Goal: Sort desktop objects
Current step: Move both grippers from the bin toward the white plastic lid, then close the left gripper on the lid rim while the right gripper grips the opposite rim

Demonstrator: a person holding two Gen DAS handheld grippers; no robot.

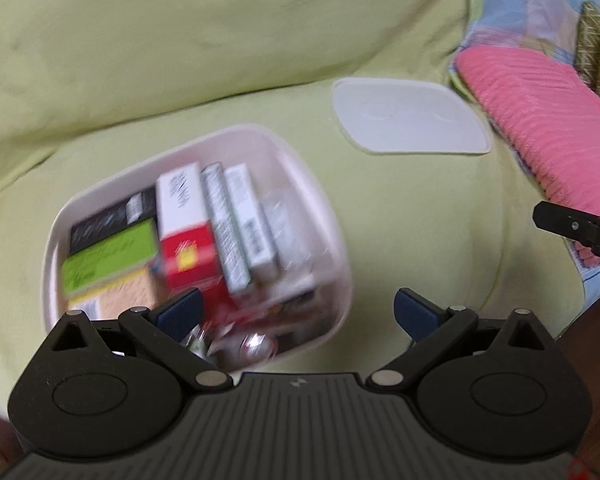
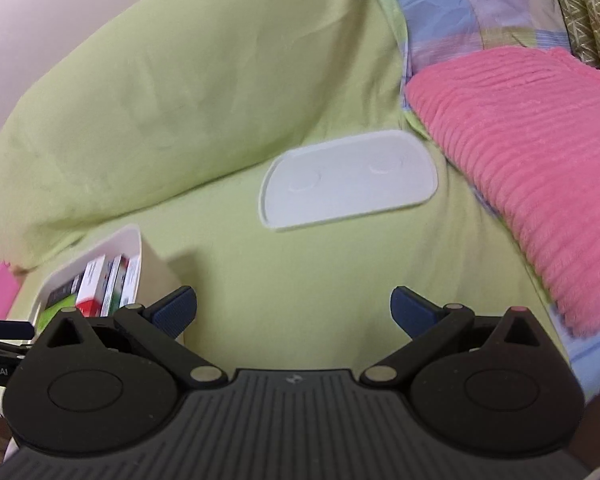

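Your left gripper hangs with its blue-padded fingers spread wide and empty, just over the near end of the white rounded plastic bin on the lime-green bedsheet. Only this view shows the bin's inside: a red-and-white carton, a green box and grey-white packs standing side by side, though blurred. Your right gripper, equally spread and empty, looks instead at the flat white lid lying apart from the bin, beside the pink ribbed blanket.
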